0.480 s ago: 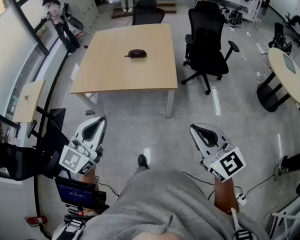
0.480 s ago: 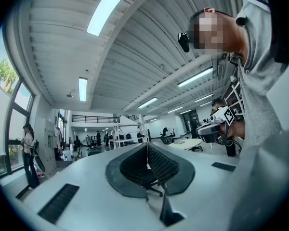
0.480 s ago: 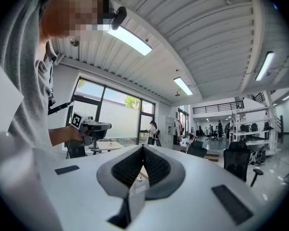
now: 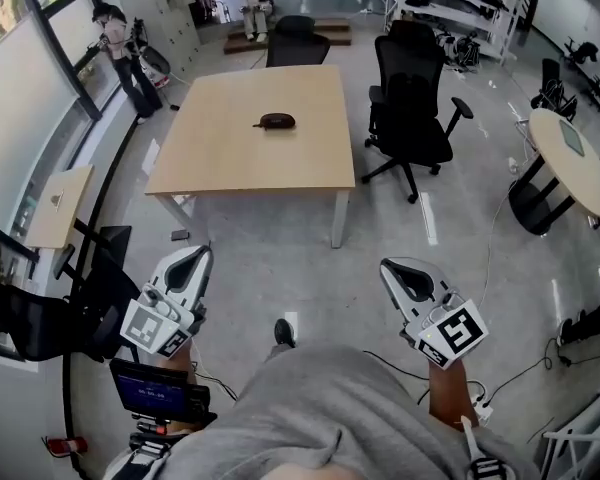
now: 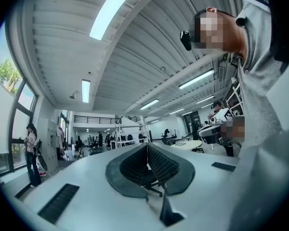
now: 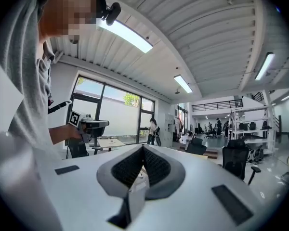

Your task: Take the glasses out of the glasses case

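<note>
Left gripper: jaws are seen pressed together, nothing held between them.
Right gripper: jaws are closed, empty.
Glasses case: laid on the wooden table, well apart from both grippers.

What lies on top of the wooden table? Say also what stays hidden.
One dark case lies on the table, near its middle; nothing else shows there. The case looks shut, so its inside cannot be seen.
</note>
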Demonstrator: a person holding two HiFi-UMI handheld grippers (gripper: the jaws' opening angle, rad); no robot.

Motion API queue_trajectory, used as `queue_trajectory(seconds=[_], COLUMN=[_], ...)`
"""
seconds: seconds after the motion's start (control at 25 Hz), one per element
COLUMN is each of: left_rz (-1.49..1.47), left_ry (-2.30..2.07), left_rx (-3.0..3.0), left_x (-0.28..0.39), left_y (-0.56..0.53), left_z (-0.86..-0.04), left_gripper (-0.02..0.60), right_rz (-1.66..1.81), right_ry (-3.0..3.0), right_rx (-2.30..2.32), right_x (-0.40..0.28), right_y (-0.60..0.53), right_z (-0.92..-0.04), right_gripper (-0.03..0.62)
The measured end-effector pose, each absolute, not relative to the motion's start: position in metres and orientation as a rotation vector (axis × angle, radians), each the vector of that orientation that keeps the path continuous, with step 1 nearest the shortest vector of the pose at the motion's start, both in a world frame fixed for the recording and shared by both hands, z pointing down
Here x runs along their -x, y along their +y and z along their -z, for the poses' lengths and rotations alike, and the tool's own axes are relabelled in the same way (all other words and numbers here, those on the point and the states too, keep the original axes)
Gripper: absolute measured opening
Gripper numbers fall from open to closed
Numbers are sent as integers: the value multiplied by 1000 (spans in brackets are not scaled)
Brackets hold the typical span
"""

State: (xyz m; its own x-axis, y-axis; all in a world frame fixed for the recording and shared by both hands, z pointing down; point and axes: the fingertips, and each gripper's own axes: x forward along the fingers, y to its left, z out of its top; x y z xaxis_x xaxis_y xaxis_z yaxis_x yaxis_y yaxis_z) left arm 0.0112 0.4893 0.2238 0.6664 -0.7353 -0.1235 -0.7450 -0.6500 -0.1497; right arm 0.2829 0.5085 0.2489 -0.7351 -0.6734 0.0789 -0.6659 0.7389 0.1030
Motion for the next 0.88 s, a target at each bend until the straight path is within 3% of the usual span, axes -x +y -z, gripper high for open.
queue_trajectory(seconds=[0.44,0.88], left_rz=[-76,-81], left_ry=[1265,1265], left_rx=[2693,2746], left_x=[17,21], left_y=[535,501], left_z=[-231,-252], left_gripper=[6,6], right_rz=[100,-23], right_ry=[-2828,-2887], right_rx=[-1050,-1040], right_x=[-258,-235], right_y=[532,480], right_z=[-245,-256], right_gripper=[8,8])
